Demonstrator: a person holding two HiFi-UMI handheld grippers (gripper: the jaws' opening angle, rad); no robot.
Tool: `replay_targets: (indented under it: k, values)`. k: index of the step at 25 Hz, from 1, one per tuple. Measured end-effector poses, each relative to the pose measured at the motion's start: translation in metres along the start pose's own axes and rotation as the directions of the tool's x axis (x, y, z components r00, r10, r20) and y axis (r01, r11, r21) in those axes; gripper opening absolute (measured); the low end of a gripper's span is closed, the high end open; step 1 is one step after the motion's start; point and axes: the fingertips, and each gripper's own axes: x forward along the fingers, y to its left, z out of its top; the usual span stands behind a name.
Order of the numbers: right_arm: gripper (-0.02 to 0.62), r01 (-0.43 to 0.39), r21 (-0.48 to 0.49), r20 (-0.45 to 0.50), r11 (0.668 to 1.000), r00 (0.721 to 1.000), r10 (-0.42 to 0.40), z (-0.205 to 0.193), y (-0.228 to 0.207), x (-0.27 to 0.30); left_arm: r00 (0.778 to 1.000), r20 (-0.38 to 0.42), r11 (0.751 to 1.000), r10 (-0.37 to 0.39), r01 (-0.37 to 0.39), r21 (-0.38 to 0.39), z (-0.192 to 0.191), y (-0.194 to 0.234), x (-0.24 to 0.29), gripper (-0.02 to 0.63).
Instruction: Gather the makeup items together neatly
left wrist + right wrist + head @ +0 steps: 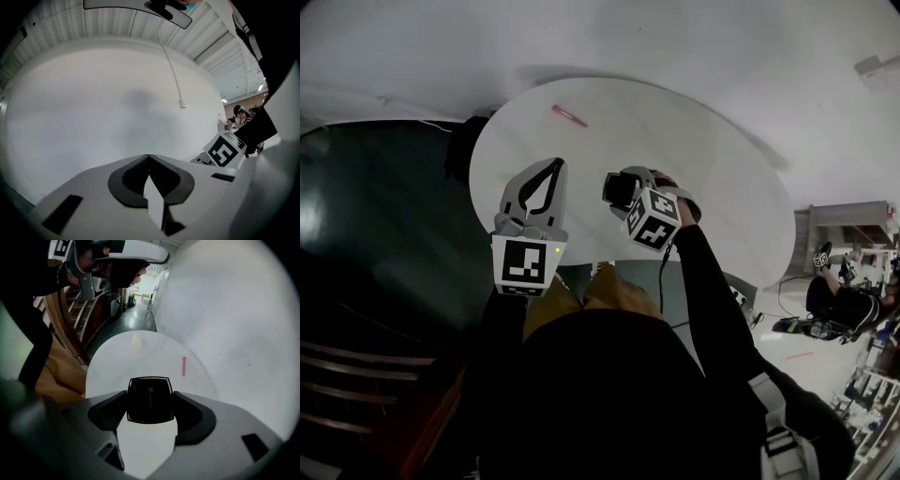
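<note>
- My left arm, in a dark sleeve, reaches forward over the near edge of the round white table [727, 178]. The left hand-held gripper [557, 165] points away from me toward the far side.
- Its own view shows the left hand-held gripper [149, 158] pinched fully together, with nothing between the jaws.
- My right hand [675, 202] holds the right hand-held gripper [622, 189] tilted. Its marker cube [652, 220] is turned up toward my head.
- The right hand-held gripper [150, 397] is clamped on a black compact [150, 401], one jaw on each side. The lid, with its thin gold edge, faces the camera.
- The head view places the compact [617, 190] over the near middle of the table. I cannot tell whether it touches the top.
- A pink stick [569, 115] lies flat near the far edge, well apart from the compact. Its long axis runs diagonally from far-left to near-right.
- In the right gripper view the pink stick [183, 366] runs almost straight away from me, beyond the compact.
- Only the left gripper view leaves out the table. It shows a pale surface and the other gripper's marker cube [226, 150].
</note>
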Motion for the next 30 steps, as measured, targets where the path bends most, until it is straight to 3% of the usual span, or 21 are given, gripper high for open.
replay_targets:
  k: [7,14,30]
  values:
    - [0.324,0.012,0.062,0.009,0.998,1.000,-0.013,-0.054,-0.020,-0.013,0.999,-0.018,0.998,-0.048,0.049,0.044,0.003,-0.049,0.044,0.016]
    - [0.324,-0.082,0.059,-0.007,0.995,0.997,0.083,-0.093,-0.007,0.011,0.997,-0.064,0.999,-0.041,0.042,0.022,-0.011,-0.085,0.064,0.017]
    - [0.324,-0.264,0.024,-0.017,0.964,0.964,0.265,-0.124,0.035,0.064,0.987,-0.158,0.999,0.040,-0.040,0.004,-0.026,-0.088,0.076,0.015]
